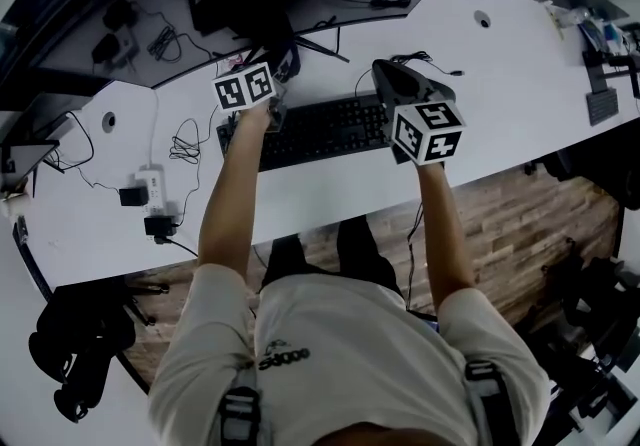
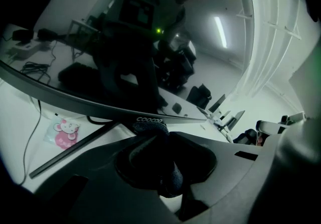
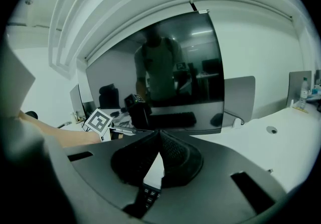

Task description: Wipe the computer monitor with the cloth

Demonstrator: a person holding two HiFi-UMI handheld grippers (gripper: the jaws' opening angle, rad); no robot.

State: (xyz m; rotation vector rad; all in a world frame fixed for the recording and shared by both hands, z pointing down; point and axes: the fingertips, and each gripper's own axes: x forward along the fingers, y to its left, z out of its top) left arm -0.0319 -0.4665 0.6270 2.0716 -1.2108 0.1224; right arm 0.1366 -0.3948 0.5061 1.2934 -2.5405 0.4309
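Right of the keyboard (image 1: 310, 132) the white table (image 1: 520, 84) lies bare and wide, open for a gripper to pass. In front of the keyboard a bare strip runs along the table's near edge. Left of the keyboard, tangled cables (image 1: 185, 144) and a power strip (image 1: 150, 184) with plugs crowd the surface. Behind the keyboard the monitor (image 3: 160, 67) and its stand leg (image 2: 75, 148) bar the way. There the left gripper (image 2: 156, 140), clamped on the cloth (image 2: 148, 128), fills the gap under the screen's lower edge.

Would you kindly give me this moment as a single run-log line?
left gripper: shut on cloth, at monitor lower edge | right gripper: shut, empty, over keyboard
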